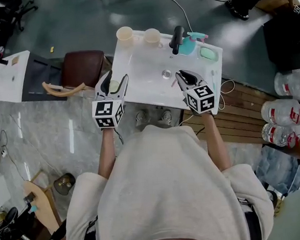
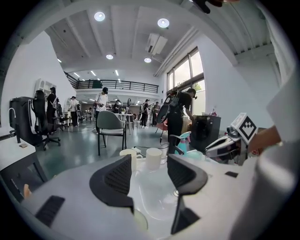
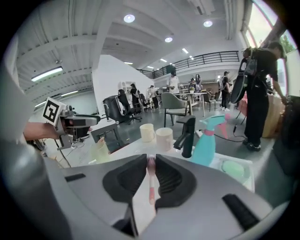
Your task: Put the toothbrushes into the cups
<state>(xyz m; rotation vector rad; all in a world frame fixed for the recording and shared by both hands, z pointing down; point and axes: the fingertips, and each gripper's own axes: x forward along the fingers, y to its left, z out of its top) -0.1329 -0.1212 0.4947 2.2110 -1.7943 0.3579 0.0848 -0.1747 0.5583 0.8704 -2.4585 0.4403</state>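
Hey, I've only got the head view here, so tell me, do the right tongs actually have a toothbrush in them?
Observer: Yes. In the right gripper view the right tongs are shut on a pink toothbrush, which lies along the gap between the jaws.
Operator: And the left side?
Observer: In the left gripper view the left tongs stand open, with no toothbrush between the jaws.
Operator: What's ahead of the right tongs?
Observer: Two pale cups stand side by side beyond the tips, just left of the black faucet.
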